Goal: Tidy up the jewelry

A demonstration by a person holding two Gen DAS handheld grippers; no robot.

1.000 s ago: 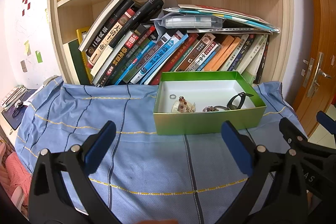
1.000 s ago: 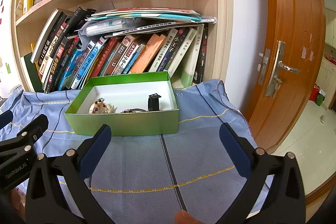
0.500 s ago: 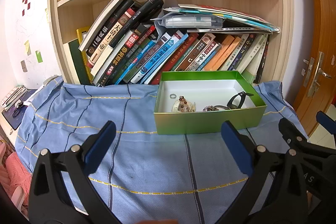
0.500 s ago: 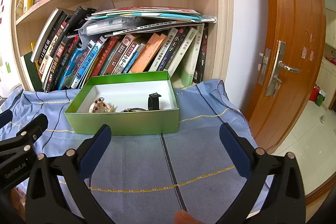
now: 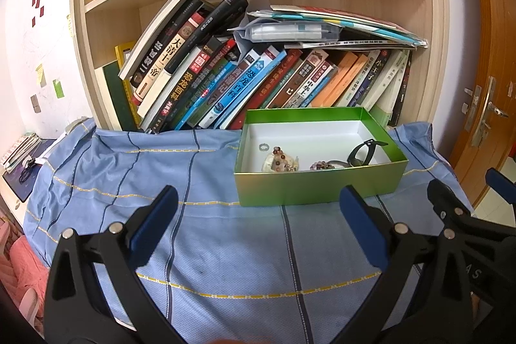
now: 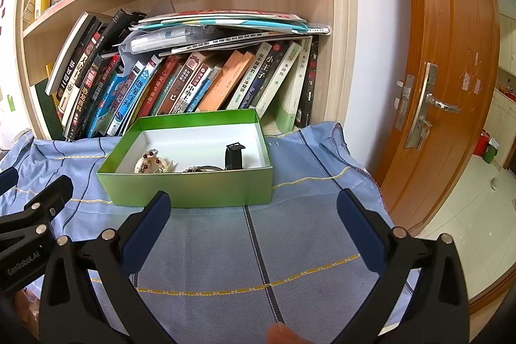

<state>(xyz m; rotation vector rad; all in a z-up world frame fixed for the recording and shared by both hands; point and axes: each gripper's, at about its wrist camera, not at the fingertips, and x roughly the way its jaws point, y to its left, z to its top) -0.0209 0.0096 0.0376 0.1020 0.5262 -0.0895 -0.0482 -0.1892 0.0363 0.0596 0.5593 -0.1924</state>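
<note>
A green box (image 5: 317, 187) with a white inside stands on the blue cloth; it also shows in the right wrist view (image 6: 190, 191). Inside lie a small ring (image 5: 263, 147), a red bead bracelet on a pale ornament (image 5: 280, 162), a dark bead bracelet (image 5: 322, 165) and a black watch (image 5: 364, 152); the watch stands up in the right wrist view (image 6: 234, 155). My left gripper (image 5: 258, 221) is open and empty, just in front of the box. My right gripper (image 6: 253, 223) is open and empty, in front of the box's right half.
A bookshelf (image 5: 258, 66) packed with leaning books stands right behind the box. The blue striped cloth (image 5: 135, 176) covers the table. An orange wooden door (image 6: 451, 70) stands at the right, past the table edge. A desk with small items (image 5: 22, 157) lies far left.
</note>
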